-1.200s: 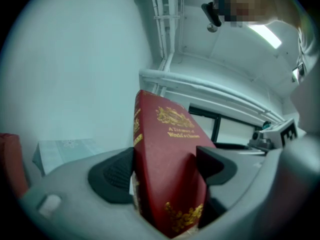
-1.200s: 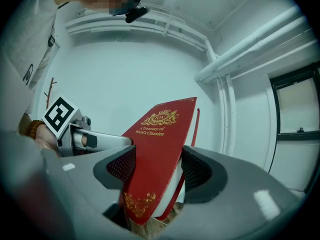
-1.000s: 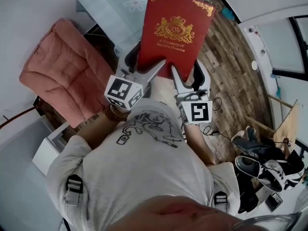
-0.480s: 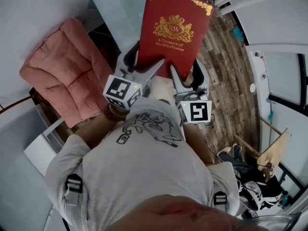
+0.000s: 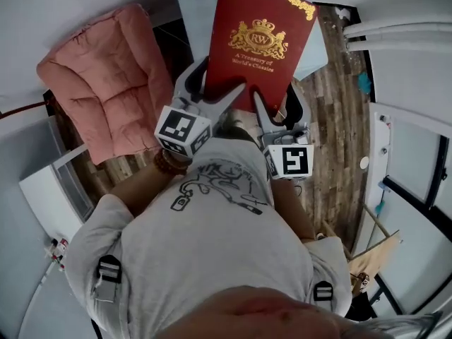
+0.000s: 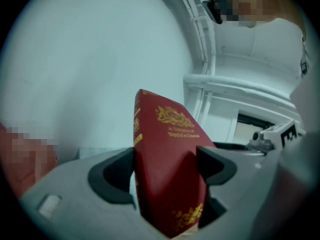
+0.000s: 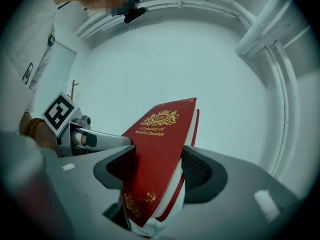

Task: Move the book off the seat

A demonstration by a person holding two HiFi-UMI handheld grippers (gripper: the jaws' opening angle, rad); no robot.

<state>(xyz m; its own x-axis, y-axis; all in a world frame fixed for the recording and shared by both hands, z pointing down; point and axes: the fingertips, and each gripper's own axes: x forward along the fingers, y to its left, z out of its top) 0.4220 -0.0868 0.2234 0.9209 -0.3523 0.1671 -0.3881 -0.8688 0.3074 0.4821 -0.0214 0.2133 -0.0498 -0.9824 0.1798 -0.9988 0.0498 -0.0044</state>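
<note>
**Head view.**
- Item: one hardback book (image 5: pixel 258 41). Red cover with a smooth sheen, gold crest and gold corner ornaments, flat and rectangular.
- Location: in the air in front of my chest, off the seat (image 5: pixel 99 69) and beside it.
- The seat is a pink quilted cushion, soft and puffy, with nothing on it.
- My left gripper (image 5: pixel 213 90) and right gripper (image 5: pixel 277 108) each clamp the book's near edge, side by side.
- Below is a floor (image 5: pixel 339 119) of wood planks.

**Left gripper view.**
- My jaws are closed on the book near its spine corner, one dark pad on each cover.
- The cover looks rigid. The spine carries gold lettering.

**Right gripper view.**
- My jaws are part-way open, and the book's thickness fills the gap between them.
- The ribbed pads press on both covers, with the white page block showing between.

**Step in hand (my judgement).** This is the carry. The lift from the seat looks finished.

**Next move calls for:**
- a free surface away from the cushion, though none is identified here;
- both hands lowering together so the book stays level;
- both grips letting go only once the book rests on that surface.
</note>
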